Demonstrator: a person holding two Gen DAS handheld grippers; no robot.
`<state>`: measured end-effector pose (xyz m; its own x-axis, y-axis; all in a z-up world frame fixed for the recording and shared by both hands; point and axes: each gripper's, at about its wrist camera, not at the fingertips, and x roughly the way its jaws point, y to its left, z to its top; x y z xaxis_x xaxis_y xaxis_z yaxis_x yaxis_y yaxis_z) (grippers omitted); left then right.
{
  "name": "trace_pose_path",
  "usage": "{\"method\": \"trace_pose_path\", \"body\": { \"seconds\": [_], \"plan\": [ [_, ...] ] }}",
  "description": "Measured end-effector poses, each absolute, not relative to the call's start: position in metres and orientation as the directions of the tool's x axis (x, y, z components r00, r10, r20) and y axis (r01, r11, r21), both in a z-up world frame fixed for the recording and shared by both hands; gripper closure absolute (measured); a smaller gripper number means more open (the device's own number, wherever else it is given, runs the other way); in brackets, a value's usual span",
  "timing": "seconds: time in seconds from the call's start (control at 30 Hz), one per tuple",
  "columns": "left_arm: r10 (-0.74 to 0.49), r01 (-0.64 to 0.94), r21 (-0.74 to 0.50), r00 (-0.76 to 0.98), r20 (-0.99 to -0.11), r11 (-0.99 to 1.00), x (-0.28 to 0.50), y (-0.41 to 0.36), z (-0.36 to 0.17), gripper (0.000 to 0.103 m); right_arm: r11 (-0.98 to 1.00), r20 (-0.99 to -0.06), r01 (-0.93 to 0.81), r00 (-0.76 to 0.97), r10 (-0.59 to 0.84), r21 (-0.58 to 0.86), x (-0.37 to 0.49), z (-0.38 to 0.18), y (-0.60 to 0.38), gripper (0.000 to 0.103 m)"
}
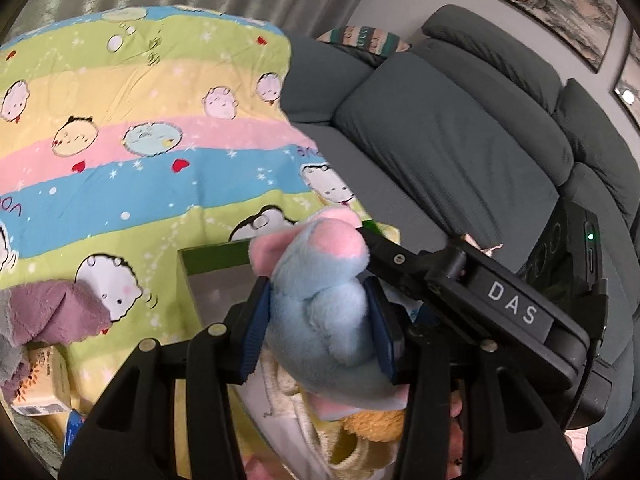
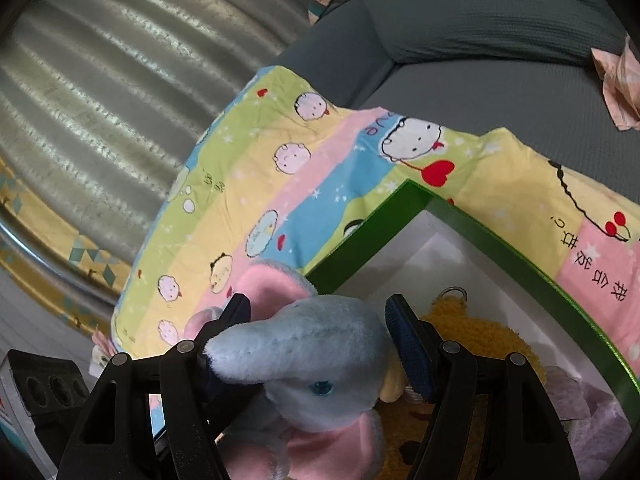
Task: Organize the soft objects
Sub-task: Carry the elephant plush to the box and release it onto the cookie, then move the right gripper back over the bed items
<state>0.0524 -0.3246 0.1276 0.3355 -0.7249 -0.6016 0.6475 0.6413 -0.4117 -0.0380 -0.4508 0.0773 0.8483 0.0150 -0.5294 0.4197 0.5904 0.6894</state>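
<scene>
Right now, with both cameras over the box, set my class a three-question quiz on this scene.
1. True or false: the left tongs grip the blue plush elephant.
2. Which rim colour has the box? A red, B green, C black.
3. Name the yellow-orange thing lying inside the box.

Key: 1 true, the blue pads press its body. 2 B. 3 a fuzzy plush toy, under the elephant, which the right tongs straddle.

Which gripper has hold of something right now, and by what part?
The left gripper is shut on the blue plush elephant's body. The right gripper straddles the elephant's head; whether its pads press cannot be told.
</scene>
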Motion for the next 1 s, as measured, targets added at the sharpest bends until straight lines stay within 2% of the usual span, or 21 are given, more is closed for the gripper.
{"method": "trace_pose_path", "body": {
  "seconds": [0.2,0.33,0.43,0.5,0.53,0.6,0.73,0.77,0.9,1.0],
  "plan": [
    [-0.687,0.606,-0.409,0.342,-0.641,0.683,0.06,-0.322,0.116,0.061,0.621,-0.577,0.463,0.816,-0.02,0.633,-0.027,0.074,-0.446,0.031],
    [-0.655,0.594,-0.375,0.37,-0.658,0.712,0.061,-0.318,0.117,0.06,0.645,-0.578,0.453,0.816,-0.021,0.616,-0.024,0.078,-0.44,0.031],
    [-0.639,0.589,-0.358,0.381,-0.668,0.725,0.059,-0.312,0.122,0.056,0.662,-0.557,0.434,0.83,-0.031,0.611,-0.028,0.085,-0.433,0.031],
    [-0.634,0.583,-0.354,0.39,-0.668,0.732,0.058,-0.308,0.125,0.045,0.668,-0.547,0.426,0.837,-0.034,0.61,-0.028,0.087,-0.43,0.027],
    [-0.622,0.575,-0.346,0.396,-0.675,0.742,0.057,-0.304,0.126,0.044,0.672,-0.548,0.434,0.835,-0.049,0.6,-0.028,0.087,-0.428,0.026],
    [-0.588,0.558,-0.317,0.412,-0.697,0.767,0.056,-0.297,0.129,0.038,0.687,-0.561,0.461,0.822,-0.093,0.562,-0.026,0.088,-0.424,0.024],
    [-0.56,0.544,-0.277,0.466,-0.685,0.792,0.048,-0.273,0.14,0.03,0.725,-0.618,0.504,0.774,-0.137,0.47,-0.021,0.087,-0.418,0.022],
    [-0.567,0.538,-0.288,0.473,-0.674,0.792,0.046,-0.265,0.143,0.025,0.733,-0.614,0.501,0.776,-0.145,0.46,-0.023,0.088,-0.417,0.022],
    [-0.595,0.522,-0.333,0.485,-0.641,0.785,0.035,-0.226,0.155,0.023,0.724,-0.577,0.509,0.795,-0.187,0.467,-0.039,0.094,-0.417,0.019],
    [-0.564,0.484,-0.321,0.525,-0.637,0.814,0.025,-0.195,0.159,0.023,0.717,-0.53,0.497,0.822,-0.208,0.489,-0.058,0.102,-0.416,0.015]
  ]
}}
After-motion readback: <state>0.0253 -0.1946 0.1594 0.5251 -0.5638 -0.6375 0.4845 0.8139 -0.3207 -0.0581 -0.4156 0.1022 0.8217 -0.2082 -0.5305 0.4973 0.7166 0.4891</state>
